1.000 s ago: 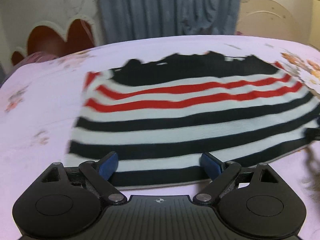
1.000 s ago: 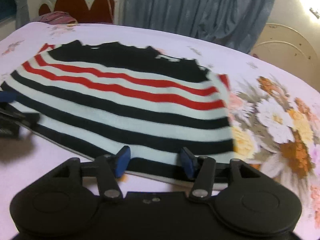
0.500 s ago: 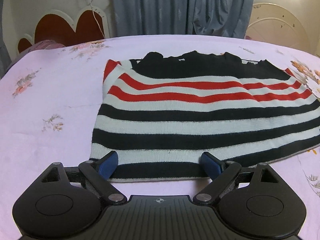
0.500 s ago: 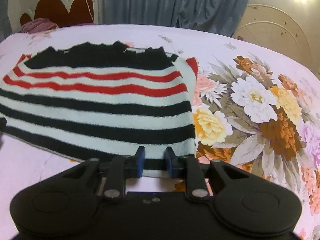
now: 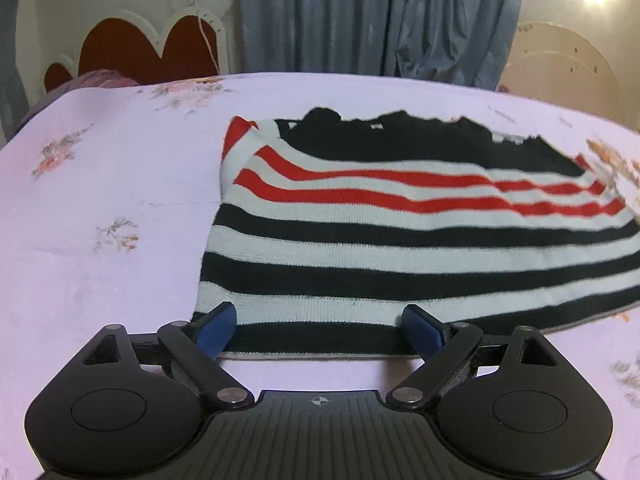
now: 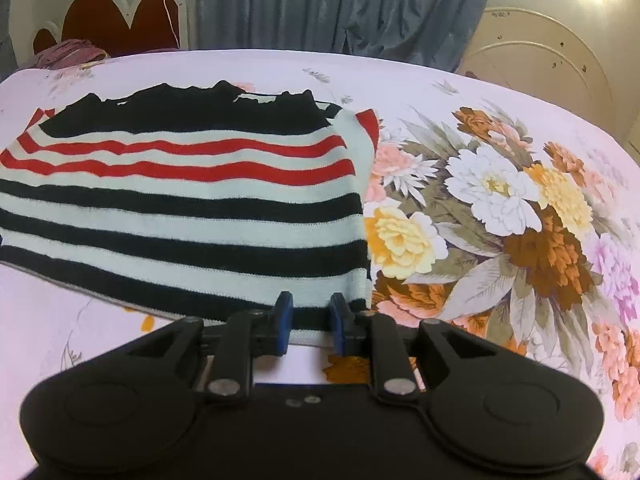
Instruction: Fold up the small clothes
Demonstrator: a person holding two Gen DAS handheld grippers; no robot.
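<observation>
A bed with a pink floral sheet carries a striped sweater lying flat, black collar at the far end. The left hand-held gripper sits at the near hem by the sweater's left corner, fingers spread wide. The right hand-held gripper is at the hem's right corner, fingers narrowed around the edge with a gap showing between them.

- My working surface is a bed spread with a pale pink sheet.
- The sheet carries small flower sprigs on its left part and one large bouquet print on its right.
- A striped sweater lies flat on the sheet, black neck edge away from me, hem nearest me.
- Its right edge sits just beside the bouquet.
</observation>
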